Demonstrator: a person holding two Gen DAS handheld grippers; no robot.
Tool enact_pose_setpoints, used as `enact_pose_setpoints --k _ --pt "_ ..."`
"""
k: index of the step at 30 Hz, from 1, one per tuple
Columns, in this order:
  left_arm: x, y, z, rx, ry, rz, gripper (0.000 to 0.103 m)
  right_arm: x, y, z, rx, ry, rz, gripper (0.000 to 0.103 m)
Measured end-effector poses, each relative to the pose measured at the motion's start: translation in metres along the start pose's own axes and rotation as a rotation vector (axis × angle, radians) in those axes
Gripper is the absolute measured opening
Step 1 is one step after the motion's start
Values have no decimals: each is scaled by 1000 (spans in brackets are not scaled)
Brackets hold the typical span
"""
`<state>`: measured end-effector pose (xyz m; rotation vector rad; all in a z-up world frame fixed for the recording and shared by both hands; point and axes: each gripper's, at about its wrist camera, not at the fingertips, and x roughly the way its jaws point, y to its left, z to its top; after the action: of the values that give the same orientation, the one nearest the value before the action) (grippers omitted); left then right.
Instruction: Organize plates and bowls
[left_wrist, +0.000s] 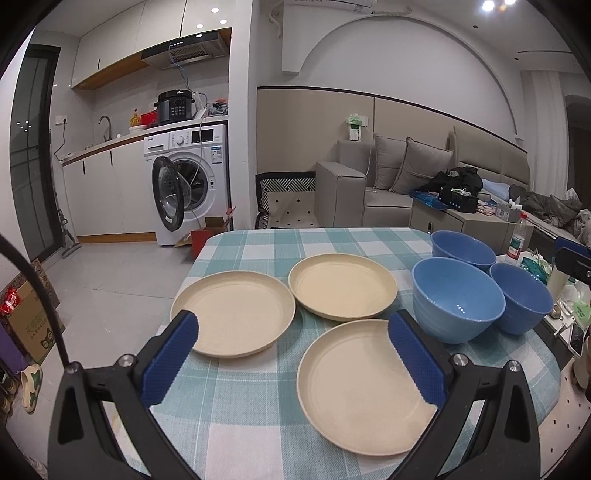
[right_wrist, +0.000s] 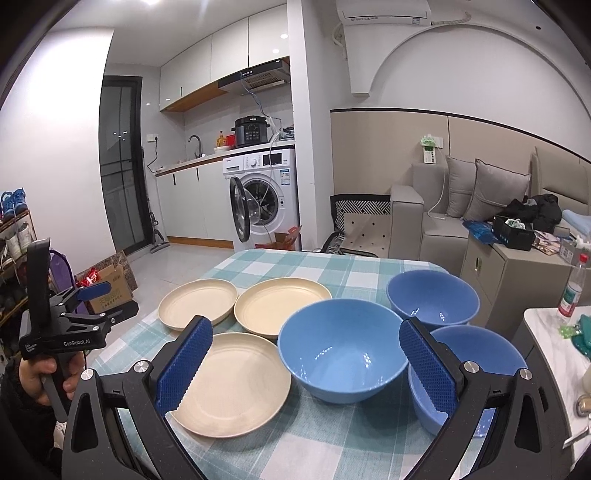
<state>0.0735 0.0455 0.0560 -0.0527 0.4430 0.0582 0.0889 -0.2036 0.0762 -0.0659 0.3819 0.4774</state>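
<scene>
Three round, matte cream plates (left_wrist: 343, 286) lie flat at 9 o'clock of three glossy blue bowls (right_wrist: 343, 350), mouths up; both the left gripper (left_wrist: 293, 338) and the right gripper (right_wrist: 304, 347) hover with fingers spread, empty.

Left gripper (left_wrist: 293, 328): black frame, blue ribbed finger pads (left_wrist: 171, 356), silver screws showing at the joints, "GenRobot.AI" lettering showing in white along the side. Right gripper (right_wrist: 306, 349): matching black frame, blue pads (right_wrist: 428, 365). Hand (right_wrist: 48, 373): wearing a dark sleeve.
</scene>
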Motion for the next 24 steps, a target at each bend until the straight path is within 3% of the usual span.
enact_pose_setpoints --k 7,24 --pt "5 -9 21 8 -12 -32 103 8 -3 19 12 30 23 103" --pt "41 8 44 -21 40 4 103 59 3 54 -17 127 72 103"
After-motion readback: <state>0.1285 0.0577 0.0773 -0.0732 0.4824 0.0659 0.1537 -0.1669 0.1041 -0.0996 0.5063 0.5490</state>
